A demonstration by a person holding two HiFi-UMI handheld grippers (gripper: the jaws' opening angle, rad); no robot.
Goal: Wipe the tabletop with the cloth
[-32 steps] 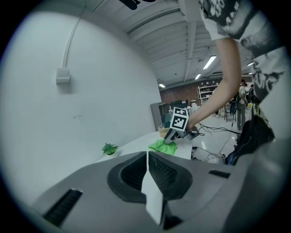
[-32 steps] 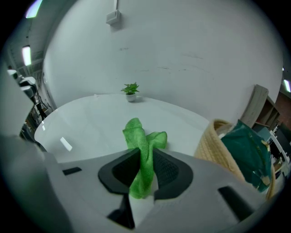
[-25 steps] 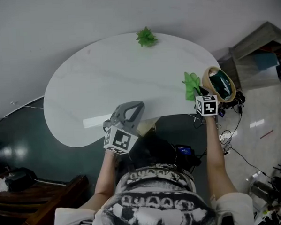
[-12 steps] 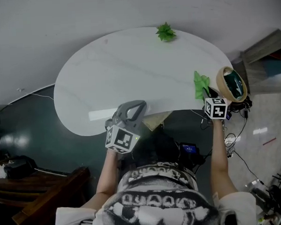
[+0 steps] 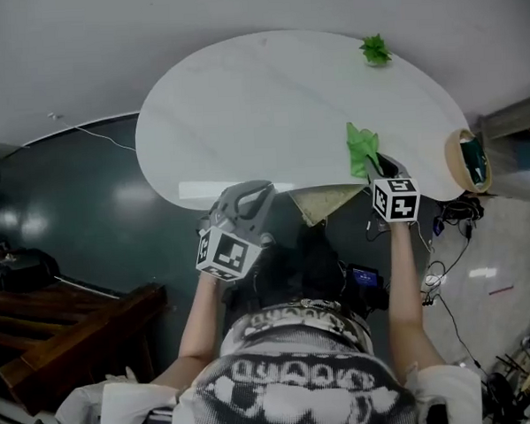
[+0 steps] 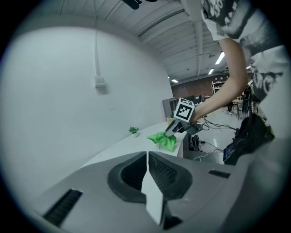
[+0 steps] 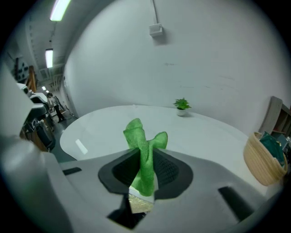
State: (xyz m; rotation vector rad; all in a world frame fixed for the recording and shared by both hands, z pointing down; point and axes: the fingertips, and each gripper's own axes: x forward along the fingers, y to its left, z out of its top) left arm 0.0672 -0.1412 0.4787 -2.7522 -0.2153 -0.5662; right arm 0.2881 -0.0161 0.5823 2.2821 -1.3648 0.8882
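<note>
Now the cloth (image 5: 362,148) has drawn away from the basket (image 5: 469,159), pinched upright in the right gripper's (image 5: 374,165) closed jaws over the tabletop's (image 5: 268,109) near edge.
Left gripper (image 5: 249,195) hangs closed and empty off the edge; best press the cloth flat before sweeping towards the plant (image 5: 375,48).

No readable text or numbers show anywhere.

White oval tabletop (image 5: 268,109) over dark floor. Right gripper (image 5: 375,165) at near right edge, green cloth (image 5: 362,145) bunched at its jaws, lying on the surface. Left gripper (image 5: 247,199) just off near edge, apart from cloth. Small plant (image 5: 375,49) far right. Basket (image 5: 469,159) beside right end
</note>
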